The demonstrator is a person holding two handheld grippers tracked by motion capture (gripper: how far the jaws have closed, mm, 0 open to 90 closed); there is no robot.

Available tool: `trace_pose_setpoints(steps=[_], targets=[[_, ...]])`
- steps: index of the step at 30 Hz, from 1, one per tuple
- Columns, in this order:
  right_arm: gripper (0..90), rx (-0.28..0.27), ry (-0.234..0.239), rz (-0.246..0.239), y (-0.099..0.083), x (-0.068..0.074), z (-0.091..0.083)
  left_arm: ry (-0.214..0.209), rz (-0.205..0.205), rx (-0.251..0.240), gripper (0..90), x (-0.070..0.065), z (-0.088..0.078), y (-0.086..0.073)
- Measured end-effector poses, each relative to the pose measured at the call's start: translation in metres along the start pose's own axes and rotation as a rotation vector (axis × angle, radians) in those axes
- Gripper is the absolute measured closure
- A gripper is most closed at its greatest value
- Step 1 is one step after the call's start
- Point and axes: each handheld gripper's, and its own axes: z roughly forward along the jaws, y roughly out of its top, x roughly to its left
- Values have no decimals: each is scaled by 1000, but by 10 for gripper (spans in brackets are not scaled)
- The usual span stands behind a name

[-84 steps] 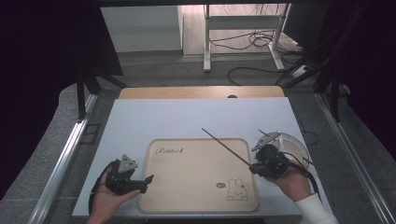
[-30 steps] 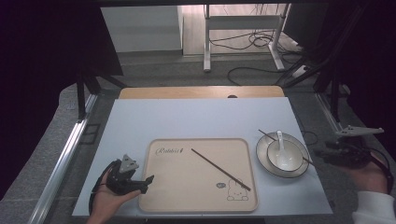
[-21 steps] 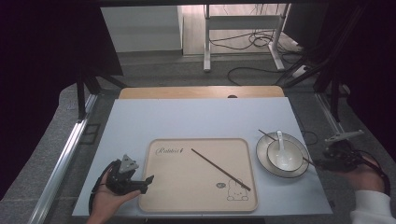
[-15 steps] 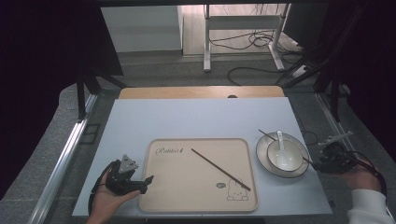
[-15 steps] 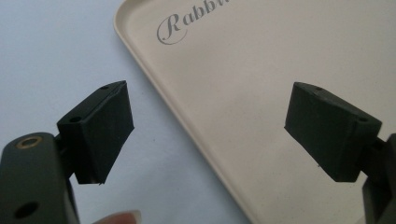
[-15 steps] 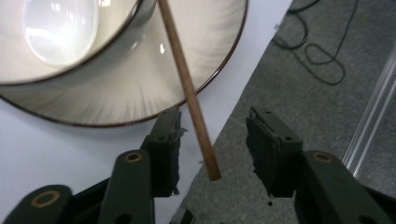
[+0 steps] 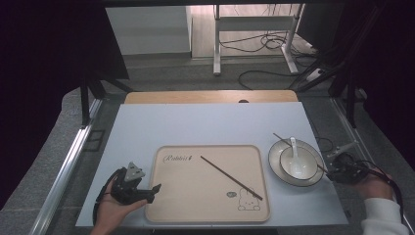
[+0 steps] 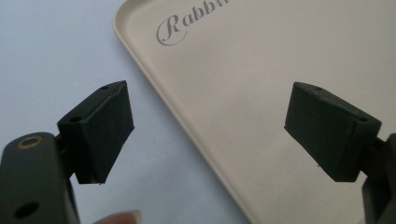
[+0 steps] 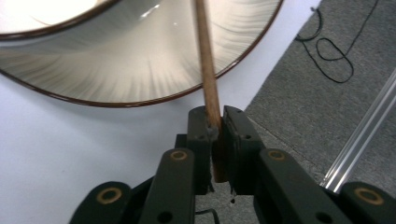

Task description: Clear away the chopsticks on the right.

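Observation:
A beige tray [image 7: 195, 196] printed with a rabbit lies at the table's front middle, and one dark chopstick [image 7: 230, 177] rests on it at a slant. To its right a plate [image 7: 273, 161] carries a white bowl [image 7: 303, 169] with a white spoon [image 7: 293, 146]. A second chopstick [image 7: 281, 138] lies across the plate. My right gripper [image 7: 330, 170] is shut on its near end, just past the plate's right rim. The right gripper view has this chopstick [image 9: 205, 65] pinched in the right gripper [image 9: 215, 116] by the plate [image 9: 140, 70]. My left gripper [image 7: 147, 190] stands open at the tray's left edge.
In the left gripper view the open left gripper [image 8: 205, 121] straddles the tray's rim [image 8: 187, 135], with pale blue table [image 8: 56, 46] on one side. Grey floor with cables [image 9: 336, 60] lies past the table's right edge. A wooden board [image 7: 210, 96] borders the table's far side.
My right gripper left one chopstick on the tray, swung out past the table's right edge, then came back in and shut on the chopstick by the plate. The left gripper stayed put.

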Motion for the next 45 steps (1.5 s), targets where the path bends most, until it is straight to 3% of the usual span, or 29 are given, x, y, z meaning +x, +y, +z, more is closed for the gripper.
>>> trace_pose_setpoints(steps=[7, 12, 15, 19, 24, 30, 36, 40, 45], targets=[[835, -36, 12, 28, 4, 1, -11, 1, -8, -11, 154, 0, -1, 0], [837, -140, -2, 97, 8, -1, -36, 3, -11, -15, 154, 1, -1, 0], [837, -197, 10, 101, 12, 3, -51, 4, -12, -17, 154, 1, -2, 0], [837, -253, 52, 70, 26, 20, -66, 4, -9, -15, 154, 0, -1, 1], [836, -279, 125, -34, 53, 56, -71, 2, -9, -15, 154, 0, -2, 1], [834, -213, 195, -164, 84, 107, -52, 1, -8, -15, 154, 0, -2, 0], [834, -129, 213, -240, 101, 143, -24, -1, -6, -10, 154, 0, -1, 0], [834, -59, 219, -286, 109, 160, -2, -4, -7, -12, 155, -1, 0, 0], [833, -3, 188, -297, 113, 168, 15, -2, -5, -8, 157, 0, -1, 0]])
